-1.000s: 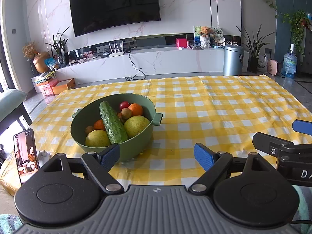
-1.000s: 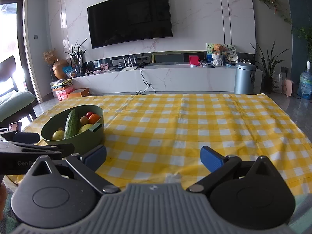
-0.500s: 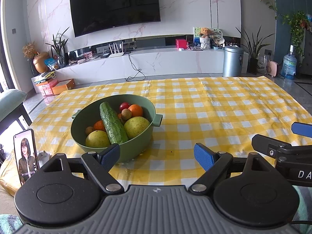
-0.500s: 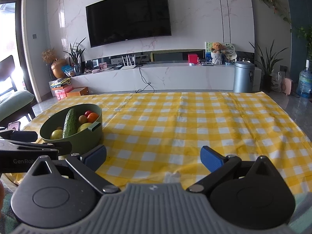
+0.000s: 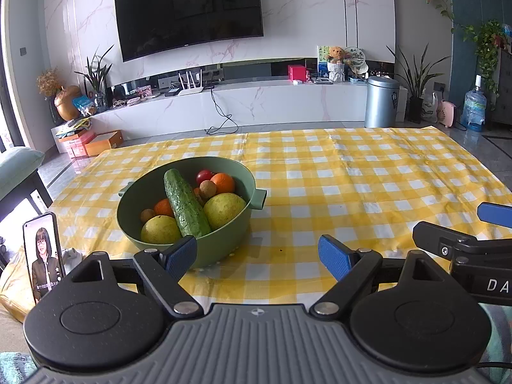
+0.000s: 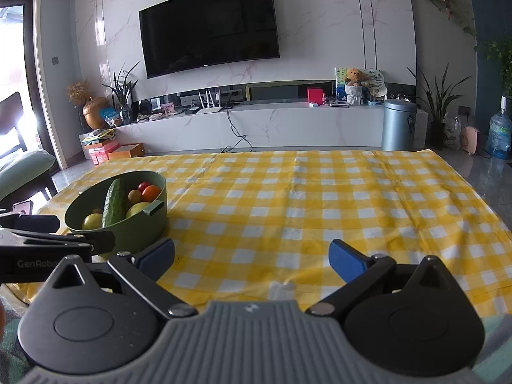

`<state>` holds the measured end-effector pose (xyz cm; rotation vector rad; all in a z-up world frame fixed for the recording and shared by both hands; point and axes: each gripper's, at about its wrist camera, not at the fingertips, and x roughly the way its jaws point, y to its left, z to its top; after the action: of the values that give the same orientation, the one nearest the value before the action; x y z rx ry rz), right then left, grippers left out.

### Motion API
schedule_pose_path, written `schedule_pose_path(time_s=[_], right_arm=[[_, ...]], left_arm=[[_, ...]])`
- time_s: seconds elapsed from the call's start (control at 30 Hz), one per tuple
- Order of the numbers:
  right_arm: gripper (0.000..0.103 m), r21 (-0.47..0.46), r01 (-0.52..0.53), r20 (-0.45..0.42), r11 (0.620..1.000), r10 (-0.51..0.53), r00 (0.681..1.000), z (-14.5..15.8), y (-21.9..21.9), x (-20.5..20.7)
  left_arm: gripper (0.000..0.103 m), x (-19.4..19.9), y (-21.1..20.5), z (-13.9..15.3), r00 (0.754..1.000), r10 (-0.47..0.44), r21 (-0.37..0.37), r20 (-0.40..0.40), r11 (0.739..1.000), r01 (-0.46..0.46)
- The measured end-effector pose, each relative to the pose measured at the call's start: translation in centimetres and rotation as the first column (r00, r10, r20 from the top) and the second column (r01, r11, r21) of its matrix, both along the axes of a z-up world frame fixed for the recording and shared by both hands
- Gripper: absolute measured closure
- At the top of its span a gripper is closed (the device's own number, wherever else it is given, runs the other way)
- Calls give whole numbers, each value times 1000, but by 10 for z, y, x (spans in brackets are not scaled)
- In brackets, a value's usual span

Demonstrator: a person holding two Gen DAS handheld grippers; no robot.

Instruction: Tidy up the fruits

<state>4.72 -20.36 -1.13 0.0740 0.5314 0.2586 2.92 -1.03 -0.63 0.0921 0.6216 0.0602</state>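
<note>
Little change over 1 s: right gripper (image 6: 251,256) edged nearer, left gripper (image 5: 257,252) steady. Both wide, holding nothing. Fruit sits in bowl (image 5: 224,243) on cloth (image 5: 352,185); stage unclear.

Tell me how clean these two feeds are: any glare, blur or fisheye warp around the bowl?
Left wrist view: the bowl and cucumber are sharp and evenly lit; the TV bows from fisheye warp. Right wrist view: strong window glare washes out the left edge, the bowl stays readable, and the tablecloth shows soft sheen, no motion blur.
</note>
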Motion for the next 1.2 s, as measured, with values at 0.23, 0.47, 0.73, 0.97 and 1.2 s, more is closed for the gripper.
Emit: schedule_pose_path(time_s=[0.23,0.47,0.73,0.97,1.2], right_arm=[[4,1,-1,0,1000,1,1000,0,0,0],[4,1,0,-3,1000,0,1000,0,0,0],[4,0,3,-5,1000,-3,1000,0,-1,0],[4,-1,2,-6,1000,-2,1000,0,-1,0],[4,0,3,-9,1000,-3,1000,0,-1,0]], left_arm=[[3,0,0,0,1000,0,1,1,1000,0],[3,0,0,0,1000,-1,-2,0,1000,1],[3,0,0,0,1000,-1,-3,2,1000,1],[3,3,-5,9,1000,-1,2,6,1000,1],[3,3,-6,11,1000,-5,0,9,1000,5]])
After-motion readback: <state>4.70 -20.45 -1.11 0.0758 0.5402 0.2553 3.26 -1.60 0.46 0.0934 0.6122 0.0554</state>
